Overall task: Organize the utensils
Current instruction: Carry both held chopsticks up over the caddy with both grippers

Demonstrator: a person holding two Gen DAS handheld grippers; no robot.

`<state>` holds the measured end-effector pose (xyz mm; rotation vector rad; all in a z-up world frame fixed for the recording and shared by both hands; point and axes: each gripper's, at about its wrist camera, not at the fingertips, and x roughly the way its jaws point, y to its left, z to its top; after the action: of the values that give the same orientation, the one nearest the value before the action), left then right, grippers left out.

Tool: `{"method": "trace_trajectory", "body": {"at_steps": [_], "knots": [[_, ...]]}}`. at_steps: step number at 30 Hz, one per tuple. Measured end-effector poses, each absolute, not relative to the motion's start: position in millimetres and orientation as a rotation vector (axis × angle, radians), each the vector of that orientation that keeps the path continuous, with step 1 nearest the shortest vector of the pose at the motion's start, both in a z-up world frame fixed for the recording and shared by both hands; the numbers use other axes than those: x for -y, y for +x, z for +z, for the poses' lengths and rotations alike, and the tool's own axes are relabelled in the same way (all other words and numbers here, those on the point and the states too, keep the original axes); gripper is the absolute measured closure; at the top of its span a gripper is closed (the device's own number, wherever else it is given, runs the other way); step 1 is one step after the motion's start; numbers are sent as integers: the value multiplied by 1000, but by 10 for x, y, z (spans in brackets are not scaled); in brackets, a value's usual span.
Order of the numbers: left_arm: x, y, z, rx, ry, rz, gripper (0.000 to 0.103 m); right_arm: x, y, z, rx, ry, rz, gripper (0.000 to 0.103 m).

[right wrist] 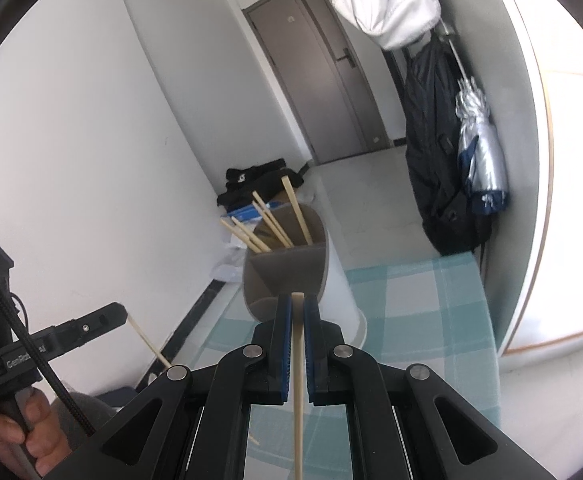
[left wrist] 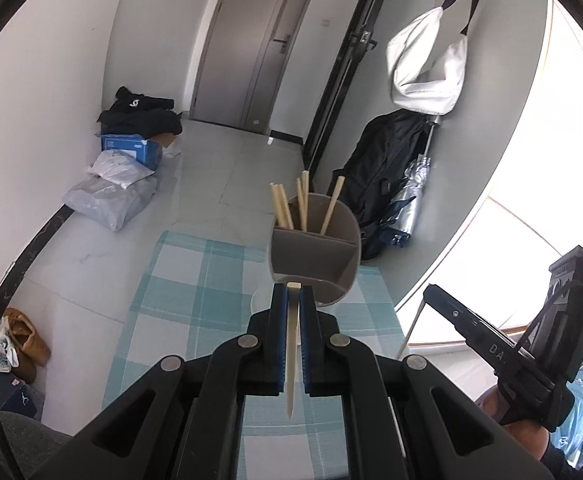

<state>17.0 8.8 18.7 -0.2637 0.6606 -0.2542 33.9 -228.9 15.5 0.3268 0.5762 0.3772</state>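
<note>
Two grippers, each clenched on one chopstick: left gripper (left wrist: 292, 292) grips a chopstick (left wrist: 291, 356), right gripper (right wrist: 298, 300) another chopstick (right wrist: 298, 380). Both point toward the grey divided holder (left wrist: 315, 268) standing on a checked tablecloth (left wrist: 183, 280). Its far compartment holds several upright chopsticks (left wrist: 303, 204); the near compartments appear empty. Beyond lie floor clutter, a door (left wrist: 251, 40), and a hanging white bag (left wrist: 427, 68).

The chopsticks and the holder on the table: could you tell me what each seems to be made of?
Chopsticks: pale, matte and square-ended, so probably bamboo or light wood. Holder: smooth, even grey-brown walls and a moulded divider, so likely matte plastic, though glazed ceramic cannot be excluded.
</note>
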Motion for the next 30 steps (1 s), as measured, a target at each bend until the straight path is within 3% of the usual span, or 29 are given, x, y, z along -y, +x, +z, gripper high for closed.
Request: {"method": "trace_trajectory", "body": {"at_steps": [30], "knots": [[-8, 608, 1037, -535, -318, -373, 101, 2333, 907, 1204, -372, 261, 396, 98]]}}
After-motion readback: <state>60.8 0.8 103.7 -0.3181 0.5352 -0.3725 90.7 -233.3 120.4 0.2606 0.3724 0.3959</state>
